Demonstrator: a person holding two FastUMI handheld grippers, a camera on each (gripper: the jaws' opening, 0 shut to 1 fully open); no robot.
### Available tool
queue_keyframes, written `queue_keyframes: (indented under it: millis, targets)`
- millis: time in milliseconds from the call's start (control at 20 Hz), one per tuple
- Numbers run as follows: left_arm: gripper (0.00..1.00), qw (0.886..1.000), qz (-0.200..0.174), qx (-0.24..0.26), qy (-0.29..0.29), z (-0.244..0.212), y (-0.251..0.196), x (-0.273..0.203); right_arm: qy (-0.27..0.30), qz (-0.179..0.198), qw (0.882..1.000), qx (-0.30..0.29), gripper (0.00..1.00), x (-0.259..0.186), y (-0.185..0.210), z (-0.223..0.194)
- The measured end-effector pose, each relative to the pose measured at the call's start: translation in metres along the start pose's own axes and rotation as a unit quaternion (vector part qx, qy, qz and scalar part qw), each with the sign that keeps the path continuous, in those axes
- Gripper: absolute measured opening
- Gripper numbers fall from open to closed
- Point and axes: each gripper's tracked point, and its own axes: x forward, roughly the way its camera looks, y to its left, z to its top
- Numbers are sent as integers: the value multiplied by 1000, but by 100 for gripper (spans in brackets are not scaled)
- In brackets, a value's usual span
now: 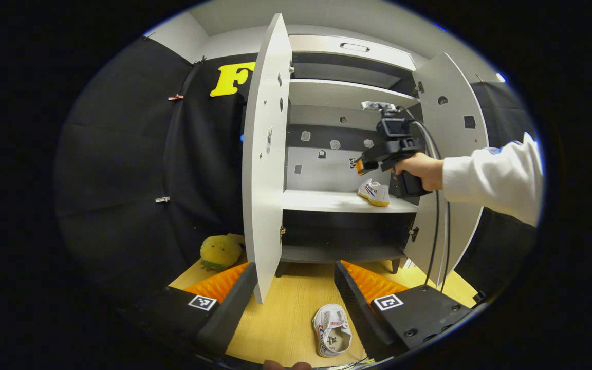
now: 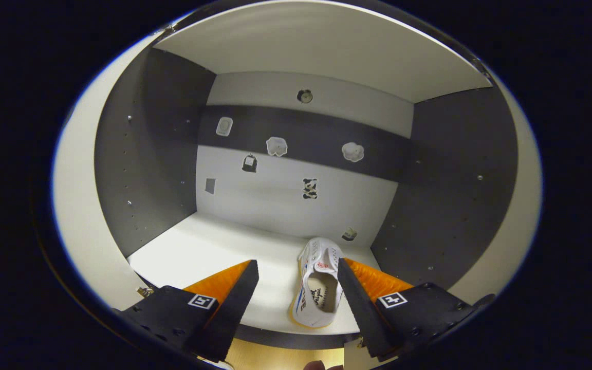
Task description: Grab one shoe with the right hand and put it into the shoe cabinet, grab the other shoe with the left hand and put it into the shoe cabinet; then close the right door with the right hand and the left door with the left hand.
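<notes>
On the shelf (image 2: pixel 208 246) edge one shoe (image 2: pixel 318 288) lies free; both grippers' jaws gape.

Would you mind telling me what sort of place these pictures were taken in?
Most likely a staged recording booth mocked up as a home entryway: black cloth walls surround a white shoe cabinet with both doors open, one shoe on its shelf, another on the wooden floor.

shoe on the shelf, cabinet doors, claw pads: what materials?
Shoe on the shelf: likely white canvas, matte, with a yellowish rubbery sole edge. Left door: looks like laminated board, smooth matte off-white, flat panel with hinge holes. Left claw pads: orange, ridged, probably soft rubber or plastic.
</notes>
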Motion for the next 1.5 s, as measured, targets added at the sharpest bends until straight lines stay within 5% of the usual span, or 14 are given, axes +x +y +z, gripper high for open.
queue_keyframes:
  millis: [500,800,1150,1500]
  targets:
    - [95,1000,-10,-22,-2,-36,5,6,-108,10,992,64,98,-189,-27,14]
    - [95,998,-38,28,32,-96,-17,14,-126,5,990,68,98,-284,-49,-7]
    - [95,984,-89,68,141,-210,-55,31,-139,8,989,51,98,-341,-64,-15]
    - [94,975,-84,72,192,-290,-69,75,-133,-25,988,78,98,-377,-115,-13]
